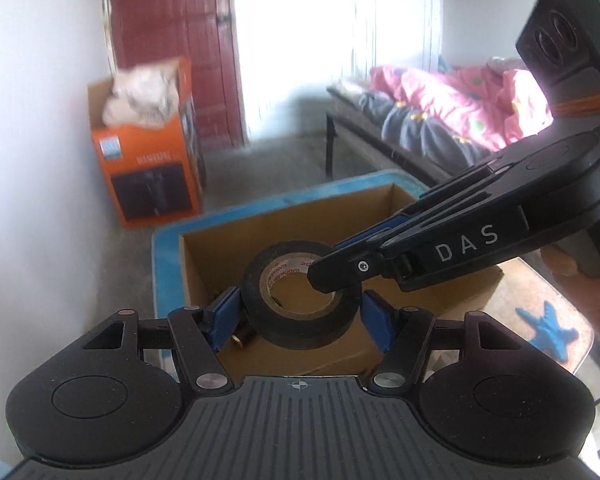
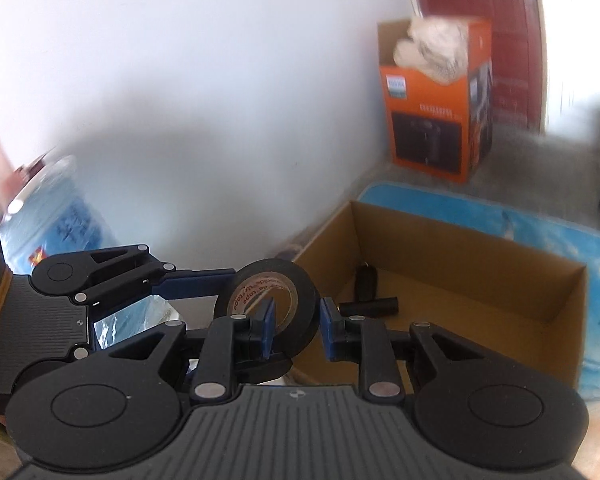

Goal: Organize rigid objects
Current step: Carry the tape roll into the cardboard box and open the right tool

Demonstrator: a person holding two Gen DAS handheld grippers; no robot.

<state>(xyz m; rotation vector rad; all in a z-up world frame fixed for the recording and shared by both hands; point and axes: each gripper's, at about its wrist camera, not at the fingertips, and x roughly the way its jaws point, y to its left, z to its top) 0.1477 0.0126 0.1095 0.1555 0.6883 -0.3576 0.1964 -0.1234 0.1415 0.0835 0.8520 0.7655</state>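
Nearest to you, your left gripper (image 1: pixel 302 316) had its blue pads (image 1: pixel 224 316) set apart around a roll of black tape (image 1: pixel 300 296). The left pad touched the roll's outer side; the right pad stood just off it, so whether that gripper truly pressed on the tape could not be told. Your right gripper (image 2: pixel 296 322) was clamped on the wall of the same roll (image 2: pixel 268 300), one finger inside the core and the other against the outside. In the left wrist view that gripper (image 1: pixel 332 274) came in from the right, its tip dipping into the roll's hole, with part of your hand (image 1: pixel 592 292) on its handle.

The tape hung in the air above the near edge of an open cardboard box (image 2: pixel 452 256). Inside the box lay a short black cylinder (image 2: pixel 370 306) and another small dark item (image 2: pixel 366 280), too blurred to identify. The box sat on a table with a blue patterned cover (image 2: pixel 540 216).

Farther off, an orange carton (image 1: pixel 148 160) with pale cloth stuffed in its top stood on the floor by the white wall, next to a red door (image 1: pixel 176 32). A bed with pink bedding (image 1: pixel 460 100) lay to the right.
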